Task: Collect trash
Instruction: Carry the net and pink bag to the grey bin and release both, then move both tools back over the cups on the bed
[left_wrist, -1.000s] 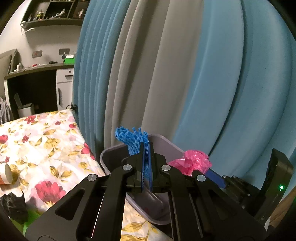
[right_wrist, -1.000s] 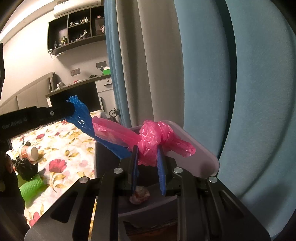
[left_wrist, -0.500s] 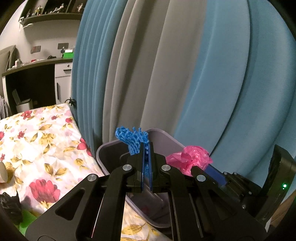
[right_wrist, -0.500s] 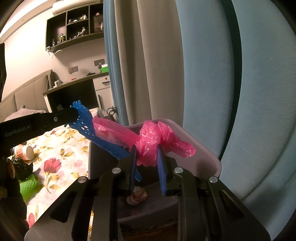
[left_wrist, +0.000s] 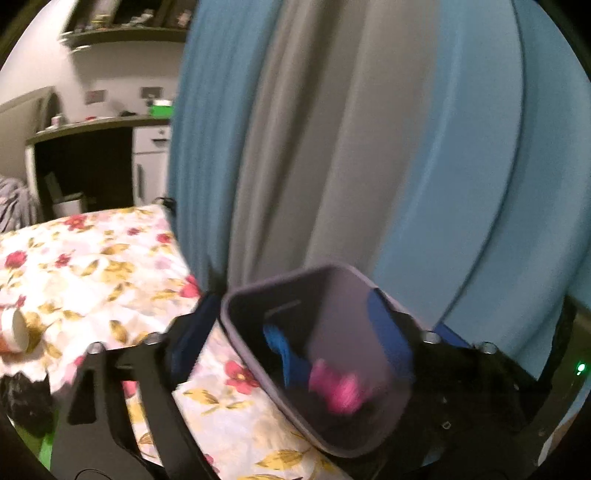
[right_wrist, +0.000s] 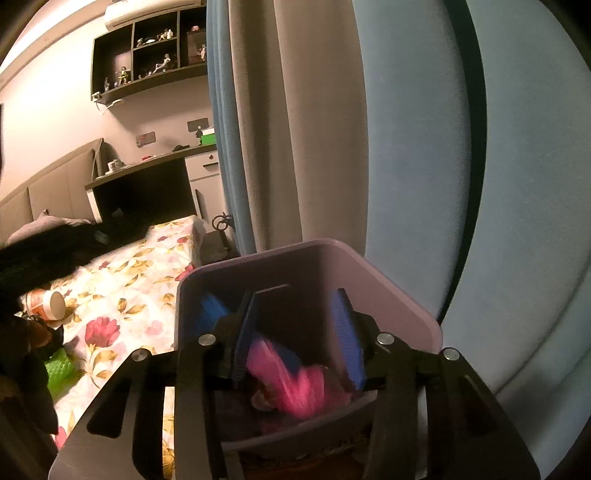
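Observation:
A lilac-grey plastic bin (left_wrist: 258, 291) (right_wrist: 369, 266) stands beside the bed, right under both grippers. My left gripper (left_wrist: 291, 302) is over it and its jaws are opening, spread wide with nothing between them. The blue mesh net (left_wrist: 284, 350) (right_wrist: 210, 314) lies loose inside the bin. My right gripper (right_wrist: 295, 325) is also opening above the bin. The pink plastic bag (right_wrist: 291, 384) (left_wrist: 336, 391) is a blur below its blue pads (right_wrist: 347, 332), dropping into the bin and free of them.
Blue and beige curtains (right_wrist: 332, 147) hang close behind the bin. To the left is a floral bed sheet (left_wrist: 92, 266) with a paper cup (left_wrist: 14, 330) (right_wrist: 48, 304), a black bag (left_wrist: 22, 402) and a green item (right_wrist: 57, 369). A desk (right_wrist: 147, 173) stands at the back.
Both grippers have opened. The blue net left the left gripper and the pink bag left the right one; both have dropped into the bin.

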